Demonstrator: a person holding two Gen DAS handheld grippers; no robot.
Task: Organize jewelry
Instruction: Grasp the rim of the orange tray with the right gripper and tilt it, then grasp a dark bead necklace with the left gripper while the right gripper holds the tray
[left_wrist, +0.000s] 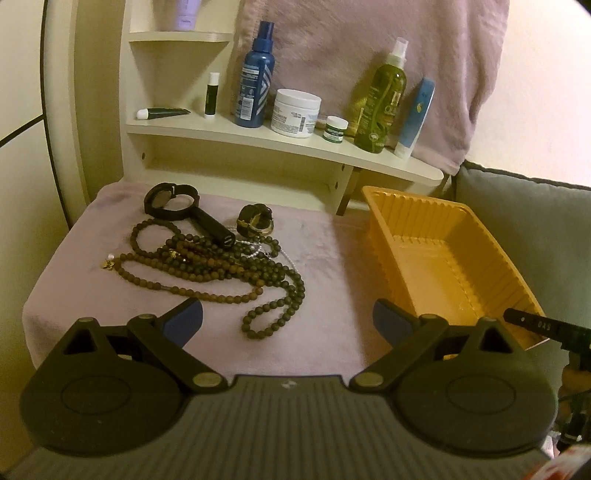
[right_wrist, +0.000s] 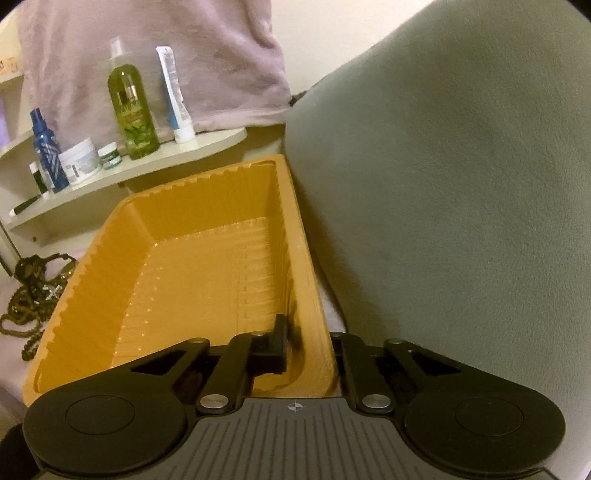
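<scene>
Gaping wide: left gripper (left_wrist: 288, 319), hovering with bead necklaces (left_wrist: 221, 266) at twelve o'clock. Pinching orange tray (right_wrist: 110, 236) wall: right gripper (right_wrist: 308, 343).

Left wrist view over beads (left_wrist: 236, 273); right wrist close above shared tray (right_wrist: 110, 236).

On the table (left_wrist: 332, 332), the beads (left_wrist: 229, 269) lay in a tangle left of the tray (left_wrist: 384, 236), with 2 watches (left_wrist: 170, 199) (left_wrist: 255, 219) just behind them and a cylinder (left_wrist: 214, 225) across their far edge. Behind all this, a shelf (left_wrist: 258, 138) carried bottles (left_wrist: 255, 77), jars (left_wrist: 295, 112) and tubes (left_wrist: 413, 118) in a row. A cushion (right_wrist: 461, 184) stood right of the tray, touching it.
</scene>
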